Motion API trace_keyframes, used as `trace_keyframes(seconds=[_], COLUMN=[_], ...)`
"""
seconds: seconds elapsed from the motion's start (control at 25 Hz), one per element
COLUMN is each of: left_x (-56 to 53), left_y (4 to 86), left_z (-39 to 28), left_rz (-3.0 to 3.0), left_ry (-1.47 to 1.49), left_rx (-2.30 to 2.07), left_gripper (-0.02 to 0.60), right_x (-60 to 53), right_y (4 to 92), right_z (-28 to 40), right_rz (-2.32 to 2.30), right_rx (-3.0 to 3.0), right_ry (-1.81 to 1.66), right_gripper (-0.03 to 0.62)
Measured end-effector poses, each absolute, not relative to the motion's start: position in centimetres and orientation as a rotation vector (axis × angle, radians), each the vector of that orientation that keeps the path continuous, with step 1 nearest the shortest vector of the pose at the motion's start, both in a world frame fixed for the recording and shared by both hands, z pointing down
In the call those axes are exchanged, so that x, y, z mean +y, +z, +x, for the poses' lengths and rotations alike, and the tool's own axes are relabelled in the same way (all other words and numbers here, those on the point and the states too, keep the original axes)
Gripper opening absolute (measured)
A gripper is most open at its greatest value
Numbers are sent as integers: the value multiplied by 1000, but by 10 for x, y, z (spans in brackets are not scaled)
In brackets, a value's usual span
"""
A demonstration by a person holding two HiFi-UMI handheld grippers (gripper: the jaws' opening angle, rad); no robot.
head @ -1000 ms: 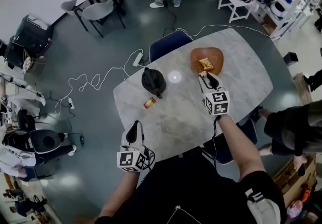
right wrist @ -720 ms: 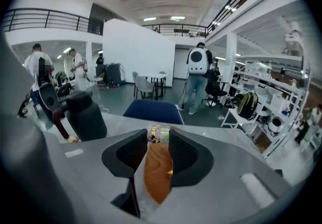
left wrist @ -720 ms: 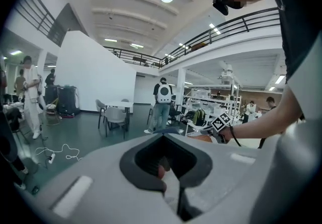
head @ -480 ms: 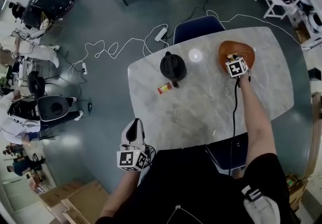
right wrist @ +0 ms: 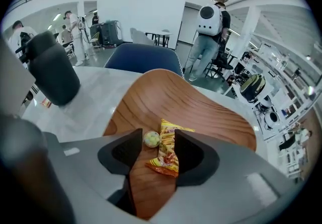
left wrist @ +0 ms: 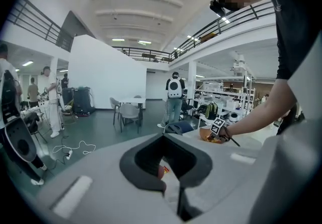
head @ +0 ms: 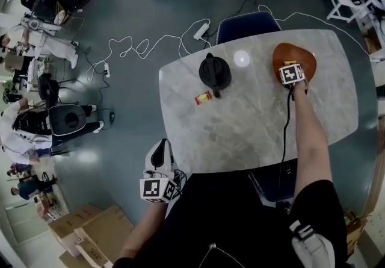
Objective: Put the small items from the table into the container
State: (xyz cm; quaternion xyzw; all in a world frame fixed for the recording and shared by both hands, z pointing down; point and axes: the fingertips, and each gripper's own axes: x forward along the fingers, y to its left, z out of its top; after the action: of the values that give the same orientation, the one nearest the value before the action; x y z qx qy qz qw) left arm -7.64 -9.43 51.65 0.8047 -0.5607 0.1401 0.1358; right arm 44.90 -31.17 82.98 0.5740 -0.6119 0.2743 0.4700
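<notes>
My right gripper (head: 296,83) (right wrist: 158,140) is down in the brown wooden bowl (head: 280,58) (right wrist: 176,99) at the table's far right. Its jaws are opening. Between them, lying on the bowl's floor, are a small green-white ball (right wrist: 151,139) and a yellow-red snack packet (right wrist: 168,151); the pads press on neither. A small red-yellow item (head: 203,98) lies on the marble table (head: 240,134) beside the black kettle. My left gripper (head: 159,153) (left wrist: 162,137) hovers off the table's near left edge, shut and empty. That item (left wrist: 162,170) shows through its jaws.
A black kettle (head: 215,72) (right wrist: 50,69) stands at the table's far middle. A blue chair (head: 246,21) sits behind the table, and another (head: 274,182) is tucked under the near edge. White cables (head: 150,47) trail over the floor. People stand in the background.
My right gripper moved from the bowl's near edge down into the bowl, and its jaws have spread. The left gripper stays near the table's near left edge.
</notes>
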Motion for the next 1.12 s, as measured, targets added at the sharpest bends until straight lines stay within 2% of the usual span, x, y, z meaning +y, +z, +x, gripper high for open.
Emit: trace_keyframes(seconds=[0.24,0.48,0.8,1.12], left_x=[-99,-97,-93,-82], left_y=[510,499,474,459], left_z=[-71,-70,-89,-104], left_rz=[2431,2516,2564,2594], left_ry=[352,310,191,40], left_rx=[-1595,-1535,-1550,-1502], left_gripper=[3,3,3,3], right_x=[-295,-274,-188,-118], right_y=[783,679,540,430], right_z=[469,431,284,158], right_rz=[1594,1909,1938,1892], right_rx=[-1495,-1864,-2261,-2515], right_ry=[669,664,581,279], right_gripper=[234,221,218,105])
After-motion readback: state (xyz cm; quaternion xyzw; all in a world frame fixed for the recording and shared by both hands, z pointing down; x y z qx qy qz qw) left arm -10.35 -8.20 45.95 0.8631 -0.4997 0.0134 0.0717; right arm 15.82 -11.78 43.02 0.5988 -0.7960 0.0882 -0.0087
